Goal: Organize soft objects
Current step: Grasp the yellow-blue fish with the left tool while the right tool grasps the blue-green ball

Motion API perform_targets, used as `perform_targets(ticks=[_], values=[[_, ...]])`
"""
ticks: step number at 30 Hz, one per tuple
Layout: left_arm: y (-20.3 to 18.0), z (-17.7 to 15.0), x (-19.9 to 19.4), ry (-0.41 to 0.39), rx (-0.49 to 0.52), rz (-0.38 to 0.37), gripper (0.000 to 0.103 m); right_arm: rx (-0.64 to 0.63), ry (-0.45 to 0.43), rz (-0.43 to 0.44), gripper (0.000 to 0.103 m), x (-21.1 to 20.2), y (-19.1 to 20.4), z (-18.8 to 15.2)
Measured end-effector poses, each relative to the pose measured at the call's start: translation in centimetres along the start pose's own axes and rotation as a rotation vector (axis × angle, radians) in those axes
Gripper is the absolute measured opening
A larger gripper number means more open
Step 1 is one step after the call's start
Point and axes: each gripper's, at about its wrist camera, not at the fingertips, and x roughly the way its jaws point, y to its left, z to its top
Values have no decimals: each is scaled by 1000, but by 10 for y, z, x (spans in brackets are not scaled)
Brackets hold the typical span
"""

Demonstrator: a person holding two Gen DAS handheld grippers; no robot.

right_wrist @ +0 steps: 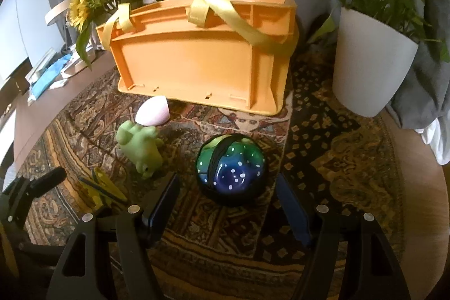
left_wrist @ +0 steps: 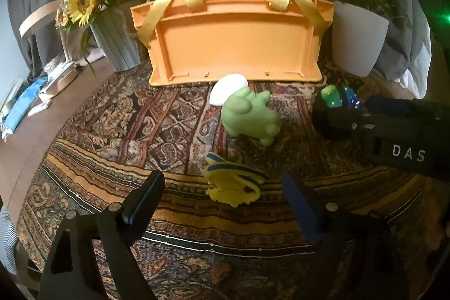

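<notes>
Nearest, the left gripper [left_wrist: 222, 196] stands parted around the yellow toy [left_wrist: 233, 182], its pads not pressing on it; the right gripper [right_wrist: 227, 196] is likewise spread, nothing gripped, before the spotted ball [right_wrist: 230, 167]. Both toys lie well in front of the orange basket [left_wrist: 233, 38]; the green frog [left_wrist: 250, 114] is closer to it, and the white egg-shaped toy [left_wrist: 229, 89] just before its wall.

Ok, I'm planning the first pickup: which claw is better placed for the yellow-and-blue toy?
Left. The yellow-and-blue toy lies straight ahead of the open left claw, framed by its fingers. The right claw lines up on the spotted blue-green toy instead.
</notes>
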Motion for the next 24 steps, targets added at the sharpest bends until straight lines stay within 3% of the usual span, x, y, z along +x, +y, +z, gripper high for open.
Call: perform_targets(ticks=[6, 12, 14, 18, 24], values=[[0, -1, 11, 12, -13, -11, 79, -12, 8, 2, 71, 11, 1, 2], [-1, 0, 19, 31, -10, -29, 67, -9, 13, 6, 71, 20, 0, 3], [-1, 1, 23, 54, -14, -56, 58, -3, 10, 1, 71, 22, -1, 3], [-1, 0, 29, 80, -18, -79, 52, 17, 8, -2, 71, 25, -3, 4], [4, 1, 30, 82, -43, -83, 45, 34, 6, -26, 63, 27, -4, 3]])
